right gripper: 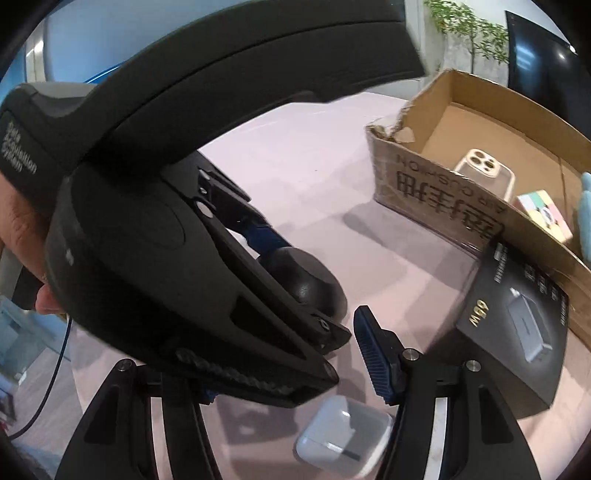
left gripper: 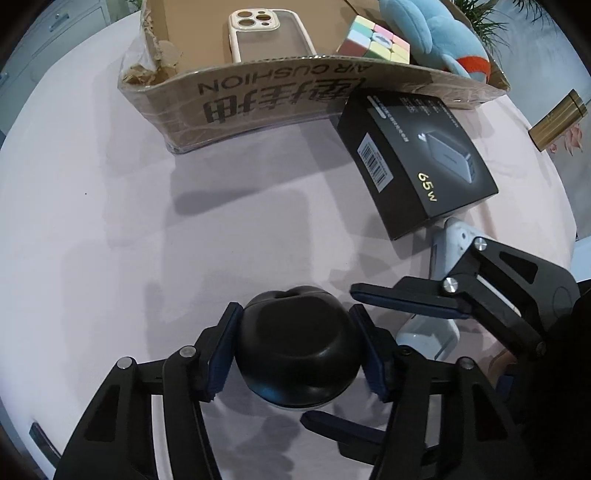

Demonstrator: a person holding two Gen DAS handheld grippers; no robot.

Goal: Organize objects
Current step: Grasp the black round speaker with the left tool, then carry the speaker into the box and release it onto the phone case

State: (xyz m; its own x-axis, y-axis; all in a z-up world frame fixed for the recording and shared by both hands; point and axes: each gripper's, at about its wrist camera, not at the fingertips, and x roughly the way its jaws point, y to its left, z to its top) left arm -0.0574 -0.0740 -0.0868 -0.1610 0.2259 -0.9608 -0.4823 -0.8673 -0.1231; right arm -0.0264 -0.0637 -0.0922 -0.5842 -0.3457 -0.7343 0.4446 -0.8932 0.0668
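So the tidy-up looks roughly half done, judging by what's sitting where. The cardboard box (left gripper: 258,96) already has three things in it: a cream phone case (left gripper: 266,35), a pastel puzzle cube (left gripper: 375,42) and a blue plush toy (left gripper: 436,37) over at the box's right end. What's left outside on the pale pink tabletop (left gripper: 110,221) is three items, as far as the views show. First, a rounded black object (left gripper: 299,347) (can't tell what it is, some kind of smooth puck with a dimple at the far edge), and the left gripper (left gripper: 299,350) has its blue pads clamped on both sides of it, so that one's apparently the piece in hand right now; whether it's lifted off the table yet is hard to say. Second, a black charger box (left gripper: 417,158) marked 65W, lying just in front of the cardboard box, with one corner touching or nearly touching its front wall. Third, a white earbud case (right gripper: 343,435) lying low between the fingers of the right gripper (right gripper: 295,373), whose jaws stand wide apart and aren't touching it. There's also a gold cylinder (left gripper: 557,118) off at the far right, unclear if it's part of the job.
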